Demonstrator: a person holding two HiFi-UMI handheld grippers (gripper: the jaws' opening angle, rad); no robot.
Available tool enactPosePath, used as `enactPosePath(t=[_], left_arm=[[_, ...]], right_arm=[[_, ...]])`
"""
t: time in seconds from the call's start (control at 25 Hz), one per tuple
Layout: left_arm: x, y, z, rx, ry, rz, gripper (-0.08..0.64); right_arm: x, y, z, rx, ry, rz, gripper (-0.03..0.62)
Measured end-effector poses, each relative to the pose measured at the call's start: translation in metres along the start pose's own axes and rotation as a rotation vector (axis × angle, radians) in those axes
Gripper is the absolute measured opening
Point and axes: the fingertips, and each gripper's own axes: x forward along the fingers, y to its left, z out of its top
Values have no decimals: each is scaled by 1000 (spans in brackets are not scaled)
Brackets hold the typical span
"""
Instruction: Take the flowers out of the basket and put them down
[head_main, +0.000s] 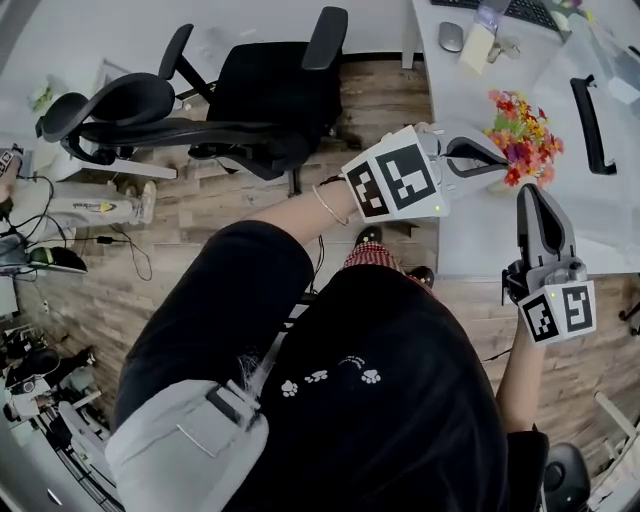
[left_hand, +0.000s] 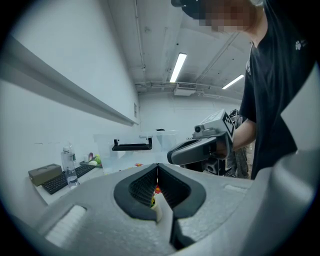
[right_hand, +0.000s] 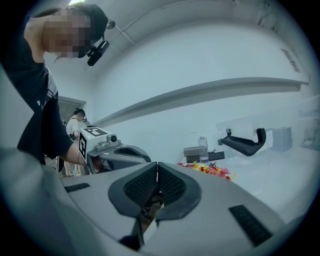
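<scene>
A bunch of red, orange and yellow flowers (head_main: 524, 135) stands on the white table (head_main: 470, 235); the basket itself I cannot make out. My left gripper (head_main: 503, 158) reaches in from the left, shut and empty, its tip just beside the bunch. My right gripper (head_main: 528, 190) points up from below the flowers, also shut with nothing in it. In the left gripper view the jaws (left_hand: 158, 170) meet, with flowers (left_hand: 156, 190) glimpsed behind them and the right gripper (left_hand: 200, 150) opposite. The right gripper view shows its jaws (right_hand: 157, 170) together, the left gripper (right_hand: 117, 152) to the left and the flowers (right_hand: 207, 169) beyond.
A clear plastic box with a black handle (head_main: 590, 120) sits right of the flowers. A keyboard (head_main: 520, 10), a mouse (head_main: 451, 36) and a water bottle (left_hand: 68, 165) lie at the table's far side. A black office chair (head_main: 250, 100) stands on the wooden floor to the left.
</scene>
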Motion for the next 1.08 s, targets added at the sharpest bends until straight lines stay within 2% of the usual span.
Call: enactPosePath(t=[0.56,0.8,0.88,1.08], left_arm=[[-7,-2,-9,-20,7,4,6],[-8,-7,-14,-16,18,3,8],[-9,-7,-16,-20,20,4,8],[-11,-10,-17,-12,17,-8,8]], right_arm=[[-2,7,-12,31,20,-19,14],[-2,28,-9,-35,7,68,14],[0,32,-11,-46,19,68,14],[1,33,-14,-1,11,46,14]])
